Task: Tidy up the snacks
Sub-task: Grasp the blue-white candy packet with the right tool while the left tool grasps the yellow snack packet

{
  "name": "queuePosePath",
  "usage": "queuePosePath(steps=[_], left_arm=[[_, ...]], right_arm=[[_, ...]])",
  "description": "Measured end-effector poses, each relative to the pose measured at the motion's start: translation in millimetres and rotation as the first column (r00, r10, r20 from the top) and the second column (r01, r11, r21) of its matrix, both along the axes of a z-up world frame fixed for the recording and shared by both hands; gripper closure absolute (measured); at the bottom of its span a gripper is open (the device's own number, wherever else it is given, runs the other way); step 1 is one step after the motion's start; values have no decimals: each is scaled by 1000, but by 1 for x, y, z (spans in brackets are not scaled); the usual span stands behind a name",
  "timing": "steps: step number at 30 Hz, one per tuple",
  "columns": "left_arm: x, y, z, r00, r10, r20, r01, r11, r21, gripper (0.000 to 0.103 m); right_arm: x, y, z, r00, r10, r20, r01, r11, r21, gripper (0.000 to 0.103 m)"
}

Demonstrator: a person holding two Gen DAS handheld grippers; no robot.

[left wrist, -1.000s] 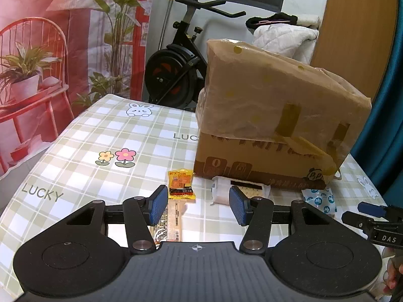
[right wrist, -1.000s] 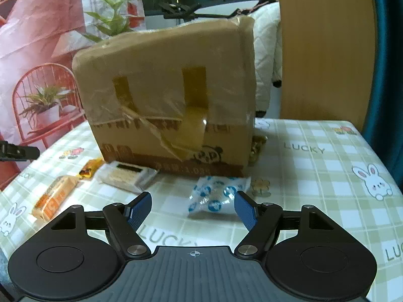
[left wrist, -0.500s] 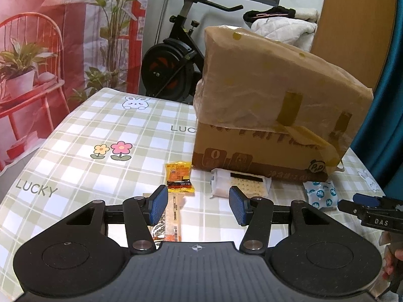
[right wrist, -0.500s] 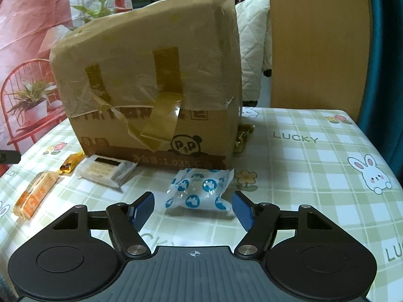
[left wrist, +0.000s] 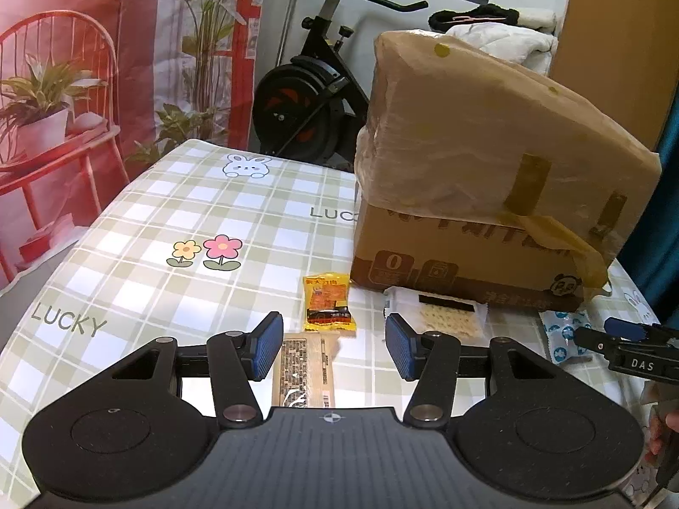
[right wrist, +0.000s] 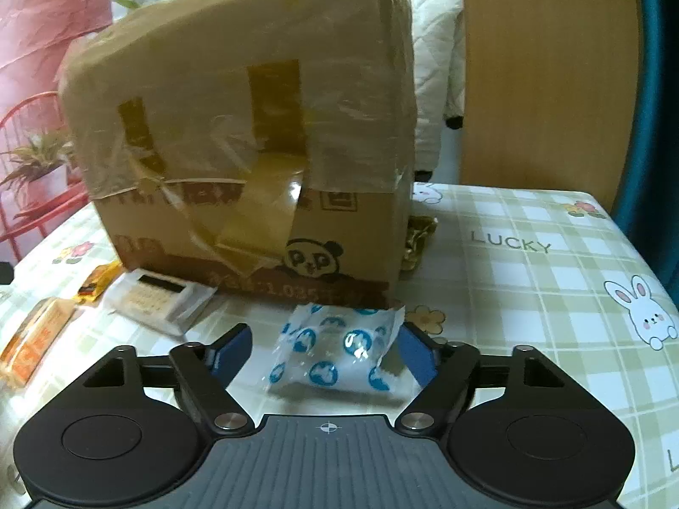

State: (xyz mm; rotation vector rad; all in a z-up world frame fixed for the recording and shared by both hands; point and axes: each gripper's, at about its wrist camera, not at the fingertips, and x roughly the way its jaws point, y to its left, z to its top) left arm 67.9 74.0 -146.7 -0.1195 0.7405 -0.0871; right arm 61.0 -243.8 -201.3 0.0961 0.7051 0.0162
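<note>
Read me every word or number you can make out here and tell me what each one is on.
"LUCKY": green checked tablecloth, several times.
"DAS": right gripper.
"0": taped brown cardboard box, in a square symbol.
Box's red lettering: too blurred.
Print on yellow snack packet and long tan snack bar: too small.

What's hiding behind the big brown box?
In the right wrist view, a crinkly gold wrapper pokes out from behind the cardboard box, at its right back corner. The box covers the rest, so anything else there is hidden.
</note>
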Motion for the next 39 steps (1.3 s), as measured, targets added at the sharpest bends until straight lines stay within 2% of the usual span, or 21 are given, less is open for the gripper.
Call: queuePosePath(steps=[9, 11, 13, 15, 16, 20, 28, 35, 38, 39], left_arm=[[6, -1, -5, 1000, -4, -23, 4, 1000, 3, 47], [8, -1, -6, 1000, -4, -25, 4, 1000, 6, 47], [10, 0, -7, 1000, -3, -29, 4, 1000, 9, 47], [14, 1, -10, 999, -3, -37, 3, 1000, 14, 47], [17, 2, -12, 999, 0, -43, 1, 1000, 19, 47], [31, 5, -19, 998, 24, -64, -23, 999, 25, 48], [68, -5, -33, 997, 33, -76, -29, 998, 58, 48], [97, -14, -56, 985, 54, -162, -46, 998, 50, 48], [97, -14, -58, 985, 66, -157, -58, 997, 55, 52], [96, -15, -59, 986, 60, -154, -50, 997, 66, 66]], right_arm=[[24, 0, -23, 998, -59, -33, 59, 998, -5, 24], [27, 0, -31, 995, -80, -62, 79, 997, -25, 28], [24, -2, -36, 995, -80, -56, 79, 997, -5, 29], [18, -3, -38, 997, -68, -28, 68, 998, -8, 40], [15, -3, -39, 998, -62, -20, 62, 998, -2, 50], [8, 1, -40, 999, -41, -1, 41, 999, -5, 57], [7, 1, -39, 1000, 7, 8, -7, 1000, 29, 58], [8, 1, -40, 1000, 10, -1, -10, 999, 36, 58], [8, 0, -40, 1000, 12, -1, -12, 999, 42, 58], [9, 0, -40, 1000, 13, 0, -13, 999, 43, 58]])
